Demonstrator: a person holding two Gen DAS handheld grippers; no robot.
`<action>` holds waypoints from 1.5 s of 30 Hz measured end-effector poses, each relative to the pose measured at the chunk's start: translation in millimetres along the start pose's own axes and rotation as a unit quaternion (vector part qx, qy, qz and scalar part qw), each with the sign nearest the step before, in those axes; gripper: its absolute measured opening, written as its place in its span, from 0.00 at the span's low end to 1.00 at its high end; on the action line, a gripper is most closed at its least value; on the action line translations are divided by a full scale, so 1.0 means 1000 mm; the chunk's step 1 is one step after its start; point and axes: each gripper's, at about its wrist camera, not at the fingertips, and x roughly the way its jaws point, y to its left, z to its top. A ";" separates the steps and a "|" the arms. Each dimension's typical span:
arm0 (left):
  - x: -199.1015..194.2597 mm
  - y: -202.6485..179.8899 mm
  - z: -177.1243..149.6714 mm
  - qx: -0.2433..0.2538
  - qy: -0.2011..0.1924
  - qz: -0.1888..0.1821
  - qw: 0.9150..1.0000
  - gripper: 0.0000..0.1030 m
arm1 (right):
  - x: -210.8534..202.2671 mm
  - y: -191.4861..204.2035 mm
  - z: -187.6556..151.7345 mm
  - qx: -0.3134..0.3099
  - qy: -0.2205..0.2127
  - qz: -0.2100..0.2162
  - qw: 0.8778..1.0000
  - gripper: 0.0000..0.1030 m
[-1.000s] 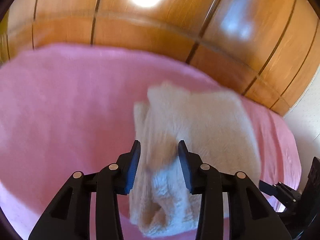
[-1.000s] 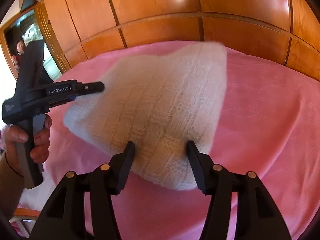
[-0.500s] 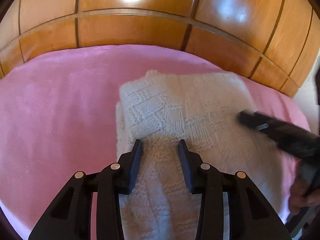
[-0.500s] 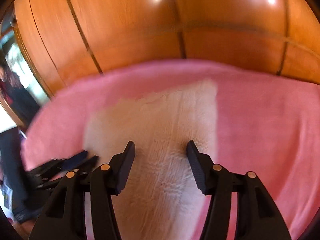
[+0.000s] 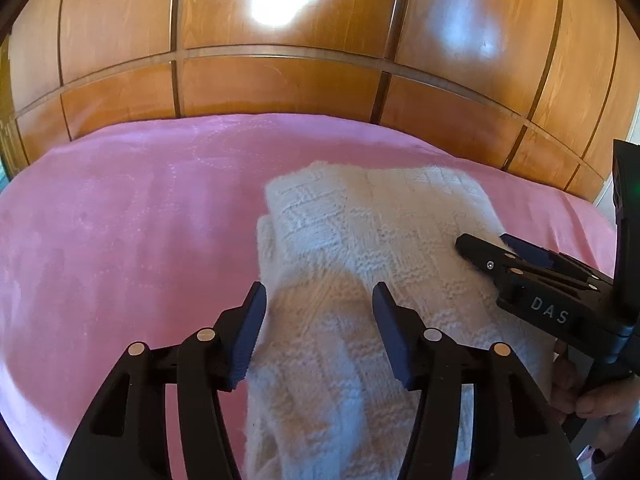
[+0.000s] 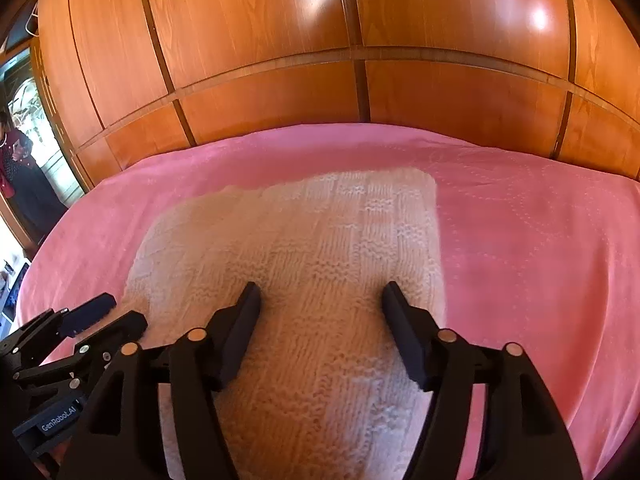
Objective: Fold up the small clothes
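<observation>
The cream knitted garment [image 6: 304,264] lies folded on the pink bedspread [image 6: 540,248], a neat block with its right edge straight and a thicker doubled layer showing along its left side in the left wrist view [image 5: 360,240]. It sits toward the near half of the bed, well clear of the wooden wardrobe panels [image 6: 280,40] behind.

Both tools hang over the near end of the knit. The left gripper [image 5: 318,320] has its jaws opening, with a soft ridge of wool lying between them but not visibly pressed by either pad. The right gripper [image 6: 320,308] is likewise opening, its jaws spread wide across the knit, the fabric between them lying loose. Each gripper also shows at the edge of the other's view, close beside the garment.

My reading is that the fold has just been laid and is being let go. The risk from here is snagging: loose, fluffy loops could catch on a ribbed pad as the 2 grippers draw off, dragging the top layer and skewing the fold. The raised ridge under the left gripper might also spring up once released, leaving an uneven stack.
</observation>
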 end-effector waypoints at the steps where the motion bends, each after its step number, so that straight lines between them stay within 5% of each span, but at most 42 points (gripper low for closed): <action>1: -0.001 0.000 0.000 0.001 0.000 0.002 1.000 0.53 | -0.003 0.000 0.000 0.001 0.000 0.000 1.000 0.72; 7: -0.007 0.009 -0.004 0.006 0.001 0.005 1.000 0.54 | -0.021 -0.005 -0.005 0.010 0.004 0.009 1.000 0.86; 12: -0.003 0.026 -0.007 -0.006 0.007 0.002 1.000 0.73 | -0.030 -0.035 -0.011 0.058 0.019 0.048 0.997 0.94; 20: 0.039 0.076 -0.007 -0.100 0.081 -0.149 0.981 0.85 | 0.004 -0.077 -0.019 0.165 0.070 0.179 0.967 0.97; 22: 0.048 0.083 -0.010 -0.117 0.090 -0.185 0.972 0.80 | 0.015 -0.078 -0.022 0.178 0.086 0.214 0.957 0.96; 24: 0.054 0.085 -0.012 -0.127 0.095 -0.230 0.960 0.59 | 0.026 -0.077 -0.023 0.185 0.096 0.240 0.948 0.95; 30: 0.052 0.087 -0.014 -0.139 0.087 -0.285 0.944 0.35 | 0.017 -0.063 -0.016 0.164 0.086 0.247 0.951 0.61; 38: 0.010 0.036 0.003 -0.090 0.057 -0.343 0.933 0.33 | -0.081 -0.052 -0.001 0.100 -0.003 0.241 0.965 0.51; 45: 0.000 -0.091 0.022 -0.011 0.065 -0.406 0.912 0.33 | -0.174 -0.136 -0.022 0.119 -0.071 0.158 0.978 0.51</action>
